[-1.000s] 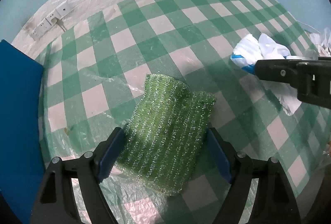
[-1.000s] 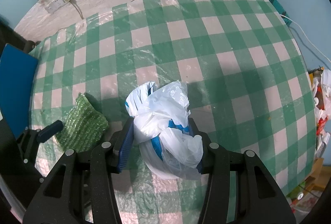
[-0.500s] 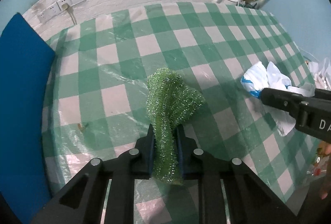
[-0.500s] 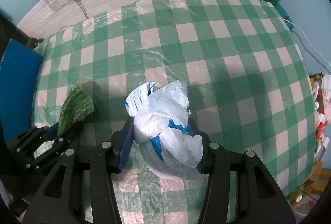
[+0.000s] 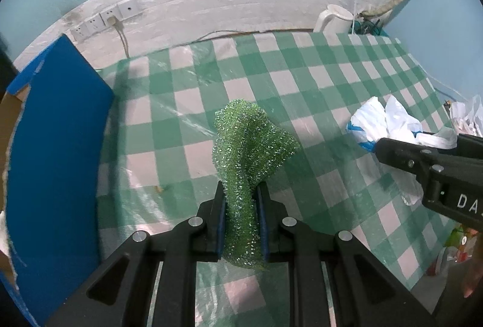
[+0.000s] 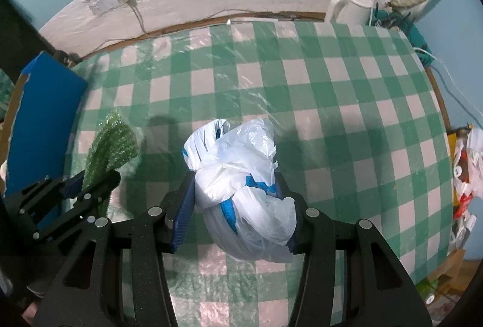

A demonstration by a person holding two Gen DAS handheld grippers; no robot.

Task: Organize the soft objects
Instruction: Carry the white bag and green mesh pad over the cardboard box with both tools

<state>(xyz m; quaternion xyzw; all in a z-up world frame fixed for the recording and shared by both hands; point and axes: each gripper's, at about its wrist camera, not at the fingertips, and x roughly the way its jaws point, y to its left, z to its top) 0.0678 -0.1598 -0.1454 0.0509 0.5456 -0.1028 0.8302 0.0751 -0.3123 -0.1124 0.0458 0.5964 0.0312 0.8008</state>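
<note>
My left gripper (image 5: 241, 191) is shut on a glittery green scrubbing cloth (image 5: 247, 146), pinched and held above the checked table; the cloth also shows at the left of the right wrist view (image 6: 110, 146). My right gripper (image 6: 235, 179) is shut on a crumpled white and blue plastic bag (image 6: 241, 176), held above the table; the bag also shows at the right of the left wrist view (image 5: 386, 125). The two grippers are side by side, left gripper (image 6: 90, 185) to the left of the right one.
A green and white checked tablecloth under clear plastic (image 5: 302, 79) covers the table. A blue box (image 5: 57, 146) stands at the left edge. A white kettle (image 6: 350, 7) and cables sit at the far right corner. Wall sockets (image 5: 105, 19) are behind. Clutter lies right of the table (image 6: 465, 170).
My left gripper closed on the green cloth, squeezing it narrow, and lifted it off the table. My right gripper kept holding the bag and rose as well.
</note>
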